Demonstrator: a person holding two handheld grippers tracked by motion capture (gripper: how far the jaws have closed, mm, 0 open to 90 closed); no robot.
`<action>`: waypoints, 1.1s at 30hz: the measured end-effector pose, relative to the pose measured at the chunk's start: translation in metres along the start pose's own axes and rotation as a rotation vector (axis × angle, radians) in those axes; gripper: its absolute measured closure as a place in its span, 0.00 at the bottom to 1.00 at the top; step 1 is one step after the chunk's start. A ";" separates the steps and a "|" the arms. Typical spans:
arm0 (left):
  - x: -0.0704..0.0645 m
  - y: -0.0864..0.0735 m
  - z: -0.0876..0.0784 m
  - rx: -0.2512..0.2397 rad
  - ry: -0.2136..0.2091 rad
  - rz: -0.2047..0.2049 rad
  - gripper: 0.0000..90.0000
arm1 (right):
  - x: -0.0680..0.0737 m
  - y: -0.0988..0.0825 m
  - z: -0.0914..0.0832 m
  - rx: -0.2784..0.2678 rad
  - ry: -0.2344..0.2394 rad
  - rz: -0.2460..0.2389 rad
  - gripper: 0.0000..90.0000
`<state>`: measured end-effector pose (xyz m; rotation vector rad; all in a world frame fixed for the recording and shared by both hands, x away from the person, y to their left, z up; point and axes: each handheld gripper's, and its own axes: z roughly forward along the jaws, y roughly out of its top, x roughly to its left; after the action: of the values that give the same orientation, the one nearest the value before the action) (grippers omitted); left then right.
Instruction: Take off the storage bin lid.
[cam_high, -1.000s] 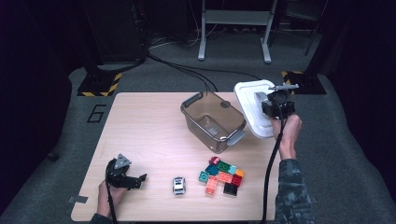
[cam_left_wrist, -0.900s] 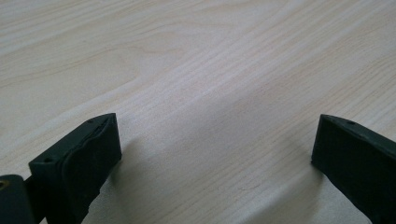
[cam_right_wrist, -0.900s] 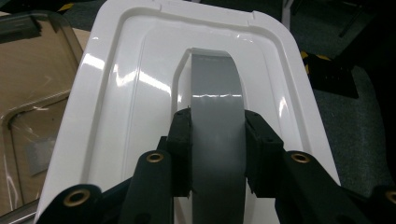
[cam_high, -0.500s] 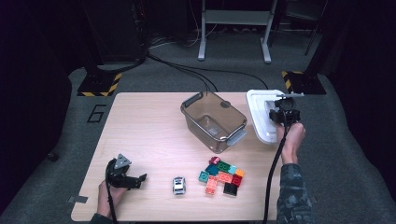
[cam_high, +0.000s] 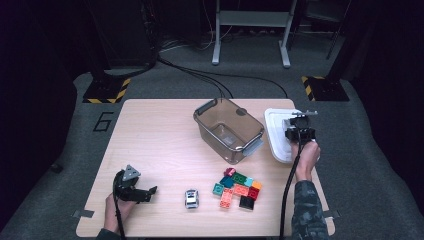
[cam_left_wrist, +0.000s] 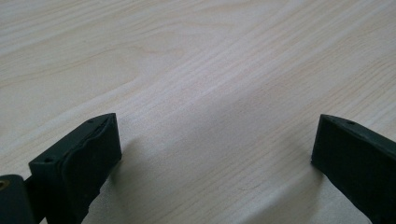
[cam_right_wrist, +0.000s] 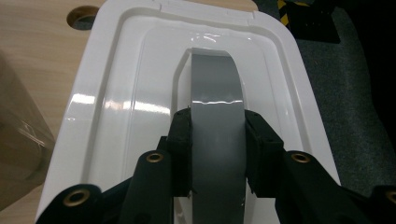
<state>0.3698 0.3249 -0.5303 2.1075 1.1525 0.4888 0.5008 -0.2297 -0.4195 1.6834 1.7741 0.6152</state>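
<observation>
- One part is handled so far: your right gripper (cam_right_wrist: 217, 154) is clamped on the grey handle (cam_right_wrist: 215, 121) of the white lid (cam_high: 276, 137), and the lid lies off the clear bin (cam_high: 227, 129), flat near the table's right edge.
- Right gripper view shows both pads tight against the handle's sides, lid not tilted; whether it bears fully on the table (cam_high: 155, 135) I can't tell.
- Bin is open and looks empty, so I judge the loading hasn't started.
- Left to do, as I read it: let go of the lid, then move the toy car (cam_high: 191, 198) and the coloured bricks (cam_high: 237, 187) into the bin.
- Your left gripper (cam_high: 142, 192) sits at the front-left of the table, jaws spread wide over bare wood in the left gripper view, holding nothing.
- Edges: the lid's right side runs close to the table edge, with dark floor right beyond it. Keep any slide inward.
- Lid's left side is just beside the bin's right latch, so little gap there.
- Open room: the whole left half and the centre of the table are free. Car lies near your left gripper, with the bricks just right of the car, in front of the bin.
</observation>
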 end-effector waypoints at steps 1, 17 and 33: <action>0.000 0.000 0.000 0.000 0.000 0.000 0.01 | 0.001 -0.002 0.003 0.005 0.002 -0.003 0.74; 0.000 0.000 0.000 0.006 -0.002 0.005 0.01 | 0.018 -0.029 0.043 0.057 -0.016 0.016 0.74; 0.000 0.000 0.000 0.001 -0.001 0.005 0.02 | 0.019 -0.038 0.047 0.042 0.015 0.015 0.56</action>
<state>0.3698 0.3252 -0.5302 2.1117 1.1467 0.4899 0.5073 -0.2178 -0.4813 1.7259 1.7981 0.6020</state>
